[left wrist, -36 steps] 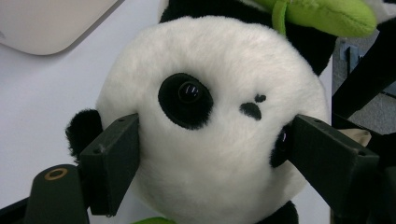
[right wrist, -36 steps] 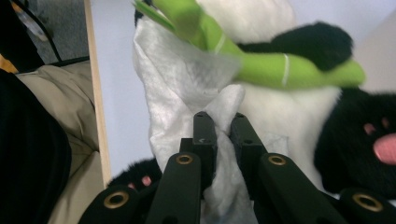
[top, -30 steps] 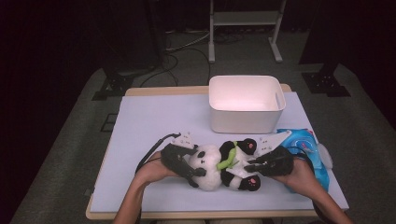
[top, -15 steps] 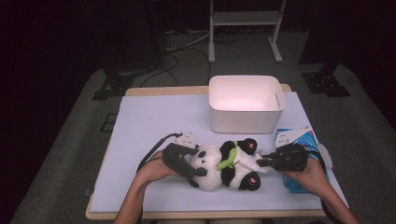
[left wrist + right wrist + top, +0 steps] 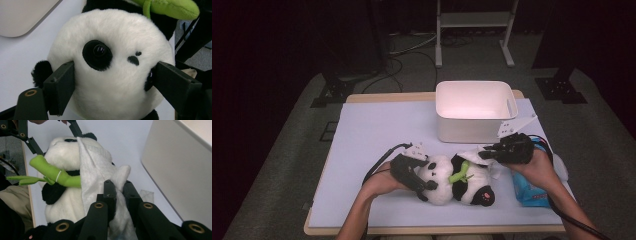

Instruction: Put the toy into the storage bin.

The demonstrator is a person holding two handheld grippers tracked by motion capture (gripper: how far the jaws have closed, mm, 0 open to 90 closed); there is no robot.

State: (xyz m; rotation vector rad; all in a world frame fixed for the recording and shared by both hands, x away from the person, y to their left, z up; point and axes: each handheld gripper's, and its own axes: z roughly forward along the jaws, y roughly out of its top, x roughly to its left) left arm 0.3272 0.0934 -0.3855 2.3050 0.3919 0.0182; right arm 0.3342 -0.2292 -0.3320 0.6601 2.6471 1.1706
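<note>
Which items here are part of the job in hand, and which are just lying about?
In use: panda plush, head clamped by left gripper; white wipe, pinched by right gripper.
Idle: white bin; blue wipes pack.

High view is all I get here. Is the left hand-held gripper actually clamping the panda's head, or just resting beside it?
Observer: Clamping. In the left gripper view, the left hand-held gripper has one jaw pressed into each side of the panda head.
Operator: And what is the right one pinching?
Observer: The right hand-held gripper is shut on a white wipe draped over the panda's body.
Operator: Is that green thing loose?
Observer: The green bamboo has a thin band around it and lies across the panda's chest; whether it is attached, I cannot tell.
</note>
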